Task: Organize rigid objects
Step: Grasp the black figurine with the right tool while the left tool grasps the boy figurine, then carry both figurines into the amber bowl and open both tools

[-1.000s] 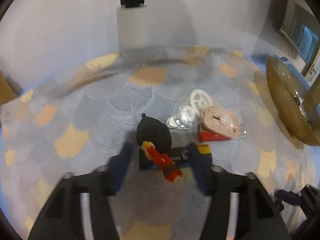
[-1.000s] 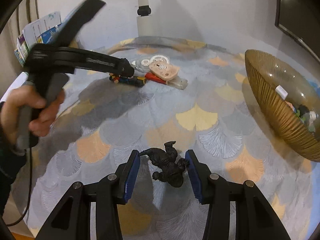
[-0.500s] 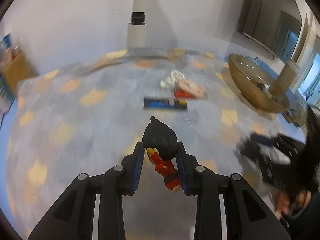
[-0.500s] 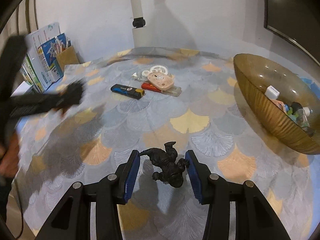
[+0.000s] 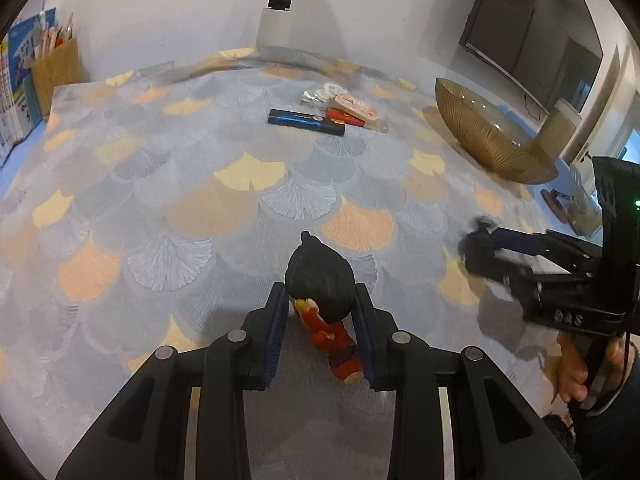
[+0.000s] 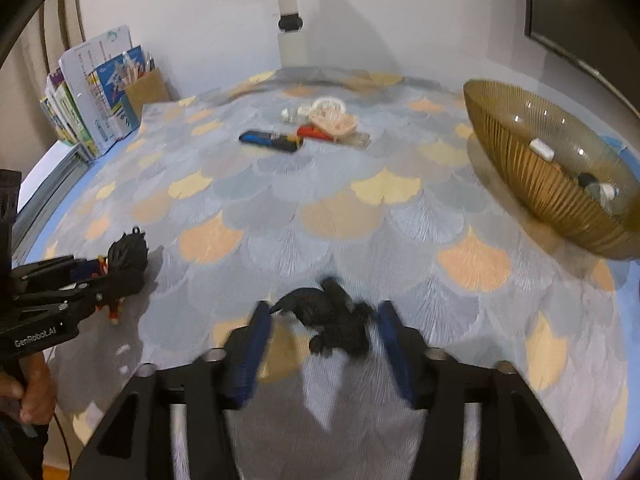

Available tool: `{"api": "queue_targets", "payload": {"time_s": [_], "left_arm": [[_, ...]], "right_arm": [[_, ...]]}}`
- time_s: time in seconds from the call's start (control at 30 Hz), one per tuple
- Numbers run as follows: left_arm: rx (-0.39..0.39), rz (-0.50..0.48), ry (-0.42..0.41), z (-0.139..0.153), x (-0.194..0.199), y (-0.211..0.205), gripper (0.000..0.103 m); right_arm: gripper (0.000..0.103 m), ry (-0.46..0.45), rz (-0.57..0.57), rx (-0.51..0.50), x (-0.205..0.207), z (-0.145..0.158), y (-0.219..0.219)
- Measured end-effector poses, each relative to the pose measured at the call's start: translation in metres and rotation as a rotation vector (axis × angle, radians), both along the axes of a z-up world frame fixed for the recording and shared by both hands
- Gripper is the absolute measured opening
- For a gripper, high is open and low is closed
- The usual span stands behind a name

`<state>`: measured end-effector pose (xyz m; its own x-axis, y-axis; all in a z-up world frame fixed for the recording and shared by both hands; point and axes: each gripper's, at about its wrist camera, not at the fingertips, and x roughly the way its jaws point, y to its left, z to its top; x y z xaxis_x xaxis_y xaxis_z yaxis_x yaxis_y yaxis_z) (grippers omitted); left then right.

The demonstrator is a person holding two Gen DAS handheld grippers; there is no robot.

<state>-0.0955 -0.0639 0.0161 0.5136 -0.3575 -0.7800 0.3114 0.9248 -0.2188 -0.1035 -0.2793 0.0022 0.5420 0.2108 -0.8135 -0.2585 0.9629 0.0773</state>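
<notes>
Jaws of the right gripper (image 6: 322,330) have spread off the black figure (image 6: 330,322); left gripper (image 5: 320,330) still clamps the red-robed doll (image 5: 326,304).

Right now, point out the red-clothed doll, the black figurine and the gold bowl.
red-clothed doll (image 5: 322,286): left wrist view, on its black hair.
black figurine (image 6: 332,320): right wrist view, on its torso.
gold bowl (image 6: 524,168): right wrist view, on its ribbed wall.

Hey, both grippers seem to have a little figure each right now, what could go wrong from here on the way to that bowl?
1. The left gripper pinches the red-robed figure mostly at its round head, so it may pivot or slip.
2. The right gripper looks open around the black figure, with gaps on both sides; it could drop.
3. The amber bowl already holds items, so a dropped figure might bounce out.
</notes>
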Motion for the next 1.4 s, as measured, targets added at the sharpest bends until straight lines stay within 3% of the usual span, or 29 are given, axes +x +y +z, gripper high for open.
{"api": "queue_targets", "payload": {"time_s": [0.1,0.37,0.4,0.43,0.47,0.53,0.57,0.6,0.63,0.7,0.87,1.07,1.17,1.27,1.4], "left_arm": [[-0.019,-0.002,-0.006,0.0,-0.003,0.005,0.041],[-0.008,0.015,0.002,0.001,-0.004,0.004,0.048],[0.006,0.011,-0.002,0.001,-0.004,0.001,0.059],[0.026,0.017,-0.005,0.001,-0.005,-0.002,0.08],[0.061,0.031,-0.014,0.0,-0.005,-0.006,0.086],[0.09,0.035,-0.031,-0.002,-0.003,-0.011,0.082],[0.1,0.025,-0.024,-0.003,-0.002,-0.013,0.079],[0.124,0.02,-0.032,-0.003,-0.002,-0.016,0.071],[0.173,0.029,-0.038,-0.002,-0.001,-0.02,0.052],[0.203,0.011,-0.042,0.0,0.001,-0.026,0.03],[0.16,-0.048,-0.04,0.006,0.004,-0.04,0.03],[0.102,-0.133,-0.173,0.069,0.026,-0.075,0.029],[0.027,-0.217,-0.236,0.112,0.053,-0.114,0.029],[-0.017,-0.297,-0.268,0.136,0.077,-0.159,0.029],[-0.056,-0.379,-0.222,0.136,0.111,-0.221,0.029]], "right_arm": [[0.074,0.004,0.011,-0.011,-0.005,-0.002,0.001],[0.075,0.028,-0.002,-0.054,0.004,-0.003,0.01],[0.075,0.026,-0.007,-0.049,0.006,-0.003,0.01],[0.075,0.025,-0.01,-0.046,0.009,-0.003,0.01],[0.074,0.025,-0.014,-0.041,0.011,-0.003,0.01],[0.072,0.022,-0.026,-0.013,0.015,-0.002,0.009],[0.062,0.017,-0.03,-0.009,0.017,-0.002,0.008],[0.05,0.004,-0.039,-0.027,0.019,-0.001,0.008],[0.045,-0.009,-0.039,-0.048,0.02,0.0,0.009],[0.045,-0.015,-0.03,-0.033,0.019,0.0,0.008],[0.045,-0.031,-0.05,0.104,0.011,0.014,-0.017],[0.045,-0.178,-0.146,0.075,-0.001,0.073,-0.068],[0.045,-0.291,-0.266,0.047,0.001,0.118,-0.111],[0.045,-0.33,-0.407,0.057,0.016,0.146,-0.158],[0.045,-0.255,-0.542,0.049,0.046,0.146,-0.203]]}}
